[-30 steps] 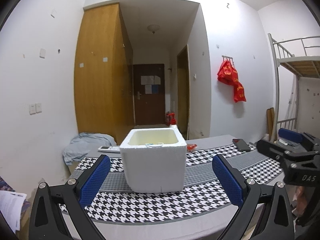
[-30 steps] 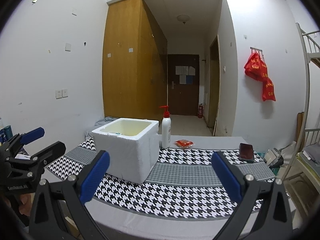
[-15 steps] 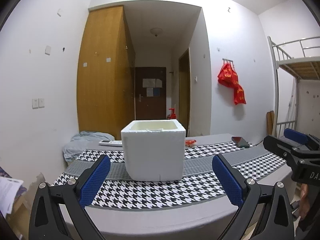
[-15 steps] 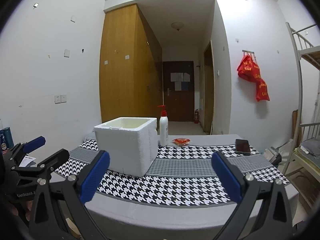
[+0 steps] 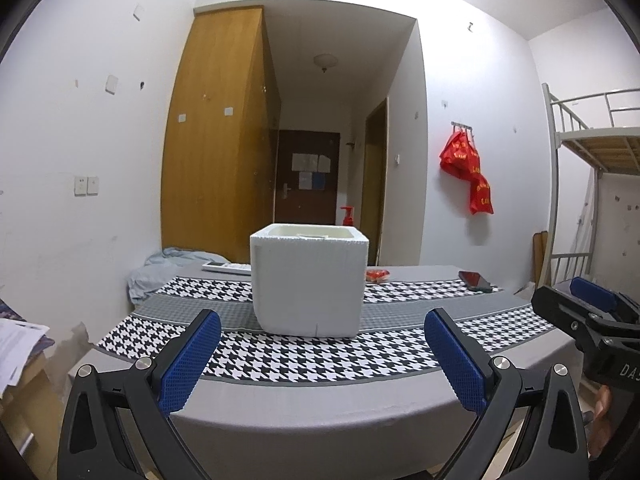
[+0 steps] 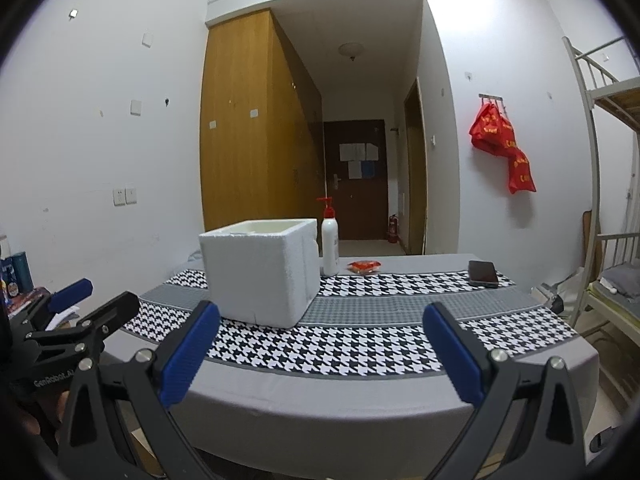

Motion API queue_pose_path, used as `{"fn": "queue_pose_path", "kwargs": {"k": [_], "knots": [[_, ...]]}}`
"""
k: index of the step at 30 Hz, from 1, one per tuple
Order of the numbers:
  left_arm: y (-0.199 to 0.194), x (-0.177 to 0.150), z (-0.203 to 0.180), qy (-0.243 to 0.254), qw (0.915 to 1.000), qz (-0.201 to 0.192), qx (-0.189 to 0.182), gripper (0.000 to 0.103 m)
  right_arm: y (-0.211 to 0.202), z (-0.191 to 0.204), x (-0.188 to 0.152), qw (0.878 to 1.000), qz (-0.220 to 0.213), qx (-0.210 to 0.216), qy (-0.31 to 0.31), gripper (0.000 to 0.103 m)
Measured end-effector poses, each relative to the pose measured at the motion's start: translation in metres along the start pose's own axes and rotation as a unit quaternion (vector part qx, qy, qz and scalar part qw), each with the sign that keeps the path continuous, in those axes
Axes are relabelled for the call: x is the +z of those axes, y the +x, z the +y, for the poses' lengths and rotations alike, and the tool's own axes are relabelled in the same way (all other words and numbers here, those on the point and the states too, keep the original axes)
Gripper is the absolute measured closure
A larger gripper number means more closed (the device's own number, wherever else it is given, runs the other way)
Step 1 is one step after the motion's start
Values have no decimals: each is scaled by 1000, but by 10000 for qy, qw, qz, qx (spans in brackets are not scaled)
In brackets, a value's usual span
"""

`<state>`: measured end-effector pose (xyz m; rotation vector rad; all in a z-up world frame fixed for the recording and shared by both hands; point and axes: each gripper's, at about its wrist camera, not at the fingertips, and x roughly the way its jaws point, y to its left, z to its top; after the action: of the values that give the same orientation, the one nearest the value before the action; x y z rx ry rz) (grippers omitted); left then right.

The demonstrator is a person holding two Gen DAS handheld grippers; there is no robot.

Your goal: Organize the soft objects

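The white foam box (image 5: 309, 284) stands open-topped on the houndstooth cloth (image 5: 304, 354) covering the table (image 5: 320, 412), ahead of the left gripper (image 5: 320, 364) and well apart from it; that gripper's blue pads (image 5: 188, 364) are spread wide, holding nothing; the right gripper (image 6: 320, 360) is likewise wide and empty, the box ahead to its left; a small red packet (image 6: 364, 266) lies beyond, near a pump bottle (image 6: 330, 246); a phone (image 6: 483, 273) rests far right.

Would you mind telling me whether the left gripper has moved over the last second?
Yes. The left gripper has dropped lower: the foam box interior, visible earlier, is now hidden behind its rim.
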<state>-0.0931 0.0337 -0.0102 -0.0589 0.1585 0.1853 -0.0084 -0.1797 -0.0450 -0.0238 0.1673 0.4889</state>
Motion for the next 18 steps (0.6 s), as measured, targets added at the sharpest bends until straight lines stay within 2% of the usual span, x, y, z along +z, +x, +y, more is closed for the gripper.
{"fn": "queue_pose_path", "kwargs": {"k": [18], "knots": [[2, -3, -4, 165, 9999, 35, 15, 1, 0, 8, -7, 9998, 132, 22, -141, 0]]}}
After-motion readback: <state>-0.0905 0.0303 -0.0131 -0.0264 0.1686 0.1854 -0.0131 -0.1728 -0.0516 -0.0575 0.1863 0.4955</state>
